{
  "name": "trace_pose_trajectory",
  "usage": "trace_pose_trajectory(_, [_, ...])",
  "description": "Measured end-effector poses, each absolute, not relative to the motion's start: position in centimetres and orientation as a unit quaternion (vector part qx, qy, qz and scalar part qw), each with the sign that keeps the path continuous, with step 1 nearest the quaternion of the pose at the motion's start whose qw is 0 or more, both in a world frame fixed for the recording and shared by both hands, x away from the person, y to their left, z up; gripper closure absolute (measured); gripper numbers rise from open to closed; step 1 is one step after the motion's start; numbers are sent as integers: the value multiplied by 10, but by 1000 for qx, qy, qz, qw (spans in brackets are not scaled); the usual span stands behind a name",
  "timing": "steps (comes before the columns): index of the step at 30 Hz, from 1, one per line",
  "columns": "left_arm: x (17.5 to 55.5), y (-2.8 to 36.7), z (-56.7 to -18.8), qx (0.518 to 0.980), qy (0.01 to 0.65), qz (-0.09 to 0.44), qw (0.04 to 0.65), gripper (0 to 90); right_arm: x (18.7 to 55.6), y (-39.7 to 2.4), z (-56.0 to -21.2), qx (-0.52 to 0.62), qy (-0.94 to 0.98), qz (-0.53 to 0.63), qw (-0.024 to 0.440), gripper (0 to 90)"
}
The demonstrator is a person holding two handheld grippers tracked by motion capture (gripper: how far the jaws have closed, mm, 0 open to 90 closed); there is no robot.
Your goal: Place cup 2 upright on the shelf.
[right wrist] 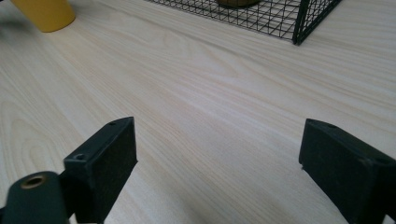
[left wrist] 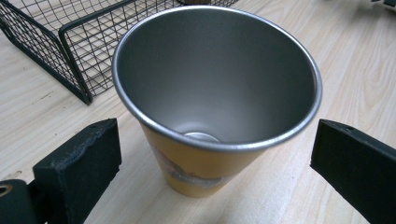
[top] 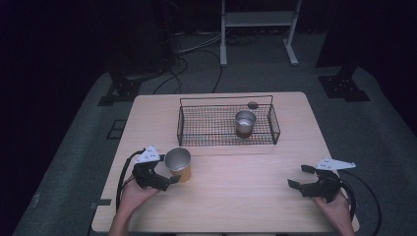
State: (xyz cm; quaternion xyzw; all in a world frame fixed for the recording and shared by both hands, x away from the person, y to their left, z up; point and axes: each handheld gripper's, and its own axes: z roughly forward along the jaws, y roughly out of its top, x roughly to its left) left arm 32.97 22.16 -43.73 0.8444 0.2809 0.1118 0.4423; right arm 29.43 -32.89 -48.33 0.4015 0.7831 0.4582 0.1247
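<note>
I had the left gripper (top: 169, 169) right up against the yellow metal cup (top: 179, 164), which stood upright on the wooden table (top: 236, 191) just in front of the wire basket (top: 226, 138), near its left corner. Its jaws stood apart on either side of the cup wall, neither pad touching it. The right gripper (top: 301, 176) sat well off to the right, jaws apart over bare wood, so the left was plainly the nearer hand.

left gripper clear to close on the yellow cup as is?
Probably yes. The left gripper stands open, the yellow cup upright between its jaws, pads not yet touching; nothing lies between them.
</note>
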Motion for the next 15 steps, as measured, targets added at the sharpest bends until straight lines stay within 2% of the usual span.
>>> trace_pose_trajectory(15, [340, 206, -435, 854, 275, 110, 428, 8, 294, -328, -483, 401, 782, 461, 123, 83])
